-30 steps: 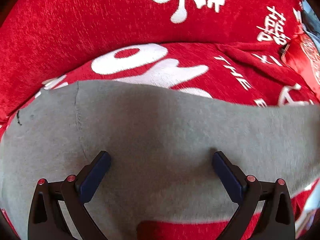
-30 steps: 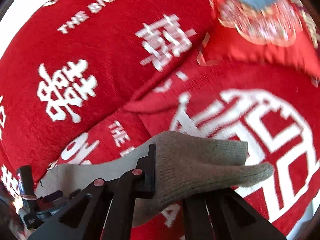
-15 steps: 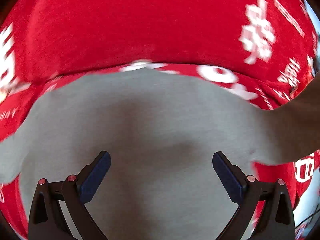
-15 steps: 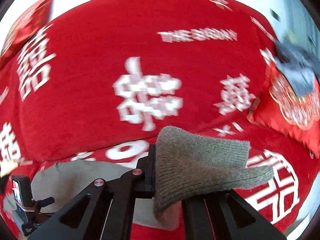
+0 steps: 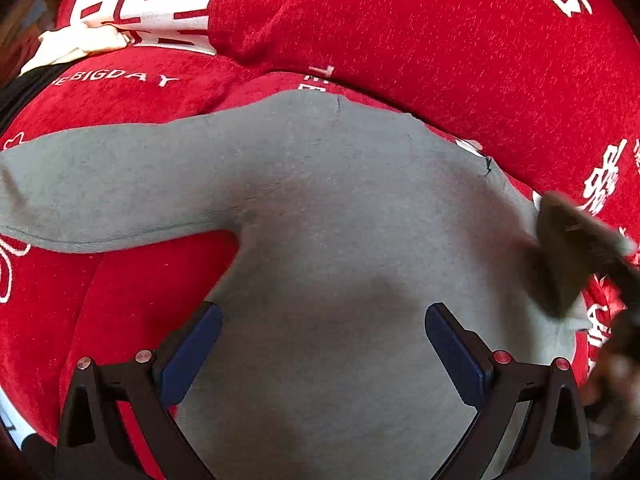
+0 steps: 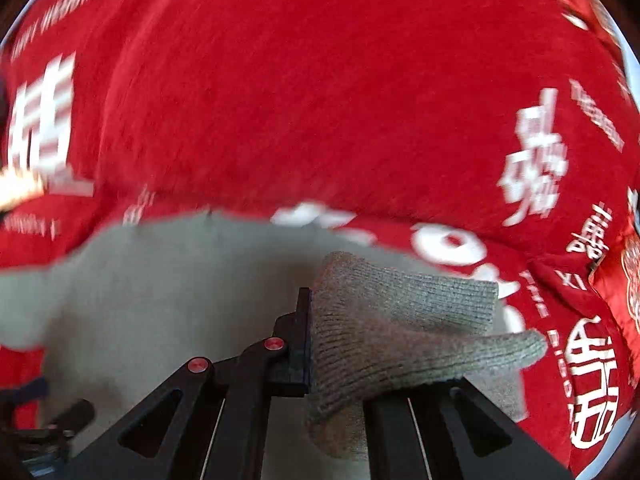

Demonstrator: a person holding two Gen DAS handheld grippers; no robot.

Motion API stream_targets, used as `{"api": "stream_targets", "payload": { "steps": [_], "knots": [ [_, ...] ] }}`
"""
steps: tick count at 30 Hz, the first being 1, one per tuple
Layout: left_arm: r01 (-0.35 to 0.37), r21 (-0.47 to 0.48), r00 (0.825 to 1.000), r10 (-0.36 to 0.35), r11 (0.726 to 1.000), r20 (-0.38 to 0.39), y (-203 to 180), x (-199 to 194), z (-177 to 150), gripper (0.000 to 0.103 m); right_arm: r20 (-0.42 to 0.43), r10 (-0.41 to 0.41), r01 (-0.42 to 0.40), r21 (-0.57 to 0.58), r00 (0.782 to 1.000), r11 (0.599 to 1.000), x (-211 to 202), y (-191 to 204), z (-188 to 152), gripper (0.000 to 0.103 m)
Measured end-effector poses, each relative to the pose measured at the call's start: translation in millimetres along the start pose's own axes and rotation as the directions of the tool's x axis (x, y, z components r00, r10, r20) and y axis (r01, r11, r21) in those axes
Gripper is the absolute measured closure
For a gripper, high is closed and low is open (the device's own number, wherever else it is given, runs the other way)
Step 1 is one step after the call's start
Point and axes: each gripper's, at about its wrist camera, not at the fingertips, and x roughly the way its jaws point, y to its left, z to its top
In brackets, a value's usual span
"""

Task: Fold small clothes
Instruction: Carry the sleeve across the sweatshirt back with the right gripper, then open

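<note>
pinched tight on the knit cuff (image 6: 400,336) by the right gripper (image 6: 310,344); spread wide and empty on the left gripper (image 5: 322,344), just above the grey top (image 5: 340,240). spread across the red printed cover (image 5: 440,40), long axis roughly left to right, sleeve (image 5: 100,188) pointing left. risked bunching or a crooked fold if dragged by one cuff only.

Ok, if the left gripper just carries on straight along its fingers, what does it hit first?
Most likely the grey garment: it fills the gap ahead of the open left gripper, lying on the red cover. Depth is unclear.
</note>
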Motion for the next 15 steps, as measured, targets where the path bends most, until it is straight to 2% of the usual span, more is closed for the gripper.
{"api": "stream_targets", "payload": {
  "steps": [2, 6, 15],
  "knots": [
    [0.009, 0.016, 1.000, -0.010, 1.000, 0.010, 2.5, -4.6, -2.1, 0.001, -0.041, -0.012, 0.010, -0.044, 0.999, 0.999, 16.9, 25.5, -14.0, 0.099],
    [0.025, 0.012, 0.998, -0.026, 1.000, 0.050, 5.7, -18.5, -3.7, 0.001, -0.070, -0.035, 0.028, -0.099, 0.997, 0.995, 29.6, 56.1, -31.3, 0.099],
    [0.050, -0.074, 0.997, -0.045, 0.996, 0.066, 24.0, -29.9, -6.3, 0.001, -0.064, -0.025, 0.016, -0.135, 0.998, 0.991, 28.3, 71.9, -23.9, 0.099]
  ]
}}
